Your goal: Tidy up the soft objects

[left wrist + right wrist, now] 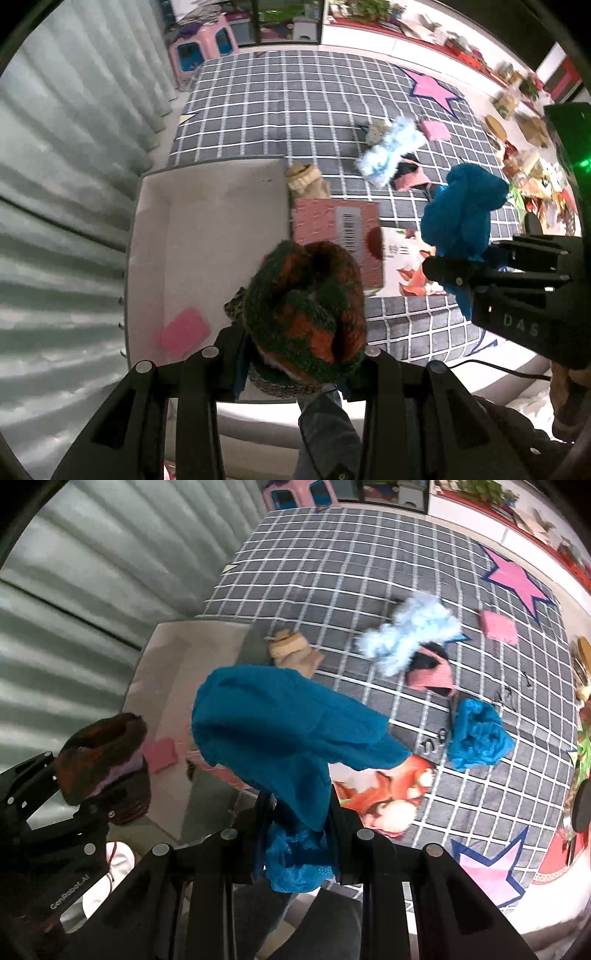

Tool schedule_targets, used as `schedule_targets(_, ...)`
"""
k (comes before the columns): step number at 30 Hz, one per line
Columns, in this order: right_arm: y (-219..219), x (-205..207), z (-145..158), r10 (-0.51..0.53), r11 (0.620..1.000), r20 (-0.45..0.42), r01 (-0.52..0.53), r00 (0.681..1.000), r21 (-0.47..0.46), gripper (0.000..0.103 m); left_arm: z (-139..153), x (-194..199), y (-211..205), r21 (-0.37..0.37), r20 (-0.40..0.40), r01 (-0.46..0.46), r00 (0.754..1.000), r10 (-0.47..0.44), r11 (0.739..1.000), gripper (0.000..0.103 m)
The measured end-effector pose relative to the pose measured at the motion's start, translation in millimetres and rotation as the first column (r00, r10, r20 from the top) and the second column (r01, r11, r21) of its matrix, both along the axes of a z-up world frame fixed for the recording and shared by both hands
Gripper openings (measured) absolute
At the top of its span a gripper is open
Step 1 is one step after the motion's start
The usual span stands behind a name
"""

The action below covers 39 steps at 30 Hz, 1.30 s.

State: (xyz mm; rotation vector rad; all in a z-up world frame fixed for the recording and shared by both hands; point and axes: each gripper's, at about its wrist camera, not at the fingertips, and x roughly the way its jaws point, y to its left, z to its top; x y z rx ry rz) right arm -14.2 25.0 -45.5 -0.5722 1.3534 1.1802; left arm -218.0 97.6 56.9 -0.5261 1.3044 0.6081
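Green-orange knit hat (306, 306) clamped in left claw (303, 363), seemingly above white box (155, 236)

Even indoor light, strong fisheye bend, some motion blur

Both wrist views are evenly lit with soft, faint shadows. The pleated curtain (66, 184) to the left of the hand-held gripper shows pale sheen. Grid lines on the checked mat (332, 572) ahead curve toward the dark round rim. The shelf clutter (517, 92) far right is smeared; the near black frames are soft.
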Motion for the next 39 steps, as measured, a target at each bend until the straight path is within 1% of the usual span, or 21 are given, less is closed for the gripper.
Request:
schedule_targets(9, 38, -46, 12, 0.115, 0.993, 0.022, -0.116, 0.993, 0.008, 0.028, -4, -44, 28, 0.003, 0.005, -0.124, 0.992, 0.124, 0.992, 0.040)
schedule_targets(14, 60, -69, 12, 0.169, 0.986, 0.017, -0.169, 0.985, 0.000, 0.028, -8, -70, 42, -0.002, -0.001, -0.188, 0.982, 0.188, 0.982, 0.040)
schedule_targets(22, 89, -92, 10, 0.237, 0.971, 0.020, -0.237, 0.971, -0.016, 0.028, -15, -93, 64, -0.008, -0.009, -0.258, 0.966, 0.258, 0.966, 0.040)
schedule_targets(28, 110, -102, 12, 0.272, 0.962, 0.049, -0.271, 0.961, -0.024, 0.028, -20, -98, 78, -0.006, -0.014, -0.279, 0.960, 0.279, 0.960, 0.040)
schedule_targets(39, 135, -105, 7, 0.289, 0.957, 0.049, -0.288, 0.956, -0.037, 0.028, -32, -91, 93, -0.011, -0.034, -0.302, 0.953, 0.301, 0.953, 0.040)
